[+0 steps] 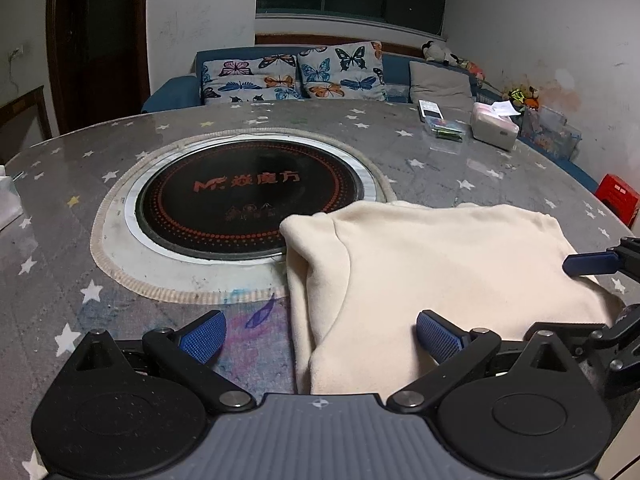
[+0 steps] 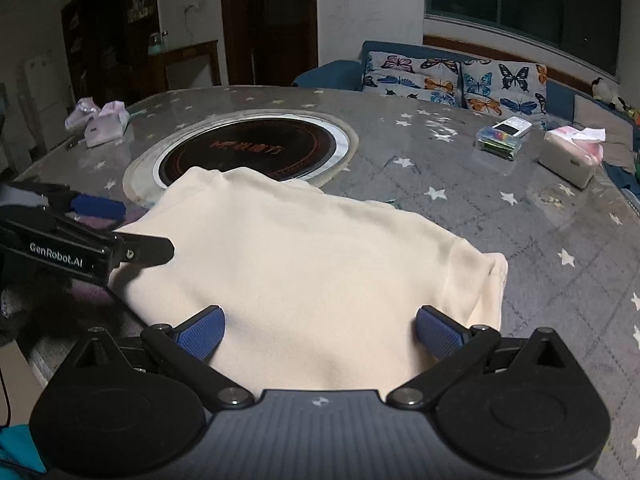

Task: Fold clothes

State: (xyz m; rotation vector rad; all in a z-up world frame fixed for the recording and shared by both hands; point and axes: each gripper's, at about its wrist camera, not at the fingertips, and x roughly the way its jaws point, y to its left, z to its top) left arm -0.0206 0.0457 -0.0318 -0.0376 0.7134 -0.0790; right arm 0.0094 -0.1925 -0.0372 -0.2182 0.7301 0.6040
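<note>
With the cream garment [image 2: 304, 256] lying partly folded just in front of the round cooktop [image 1: 248, 196], both my left gripper [image 1: 320, 336] and right gripper [image 2: 320, 332] have jaws apart, so I'd pinch its near hem evenly before folding toward the cooktop.

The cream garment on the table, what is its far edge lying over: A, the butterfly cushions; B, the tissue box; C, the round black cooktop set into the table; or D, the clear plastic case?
C: the cream garment has its far edge overlapping the near rim of the round black cooktop, while both grippers' fingers are spread open, holding nothing.
</note>
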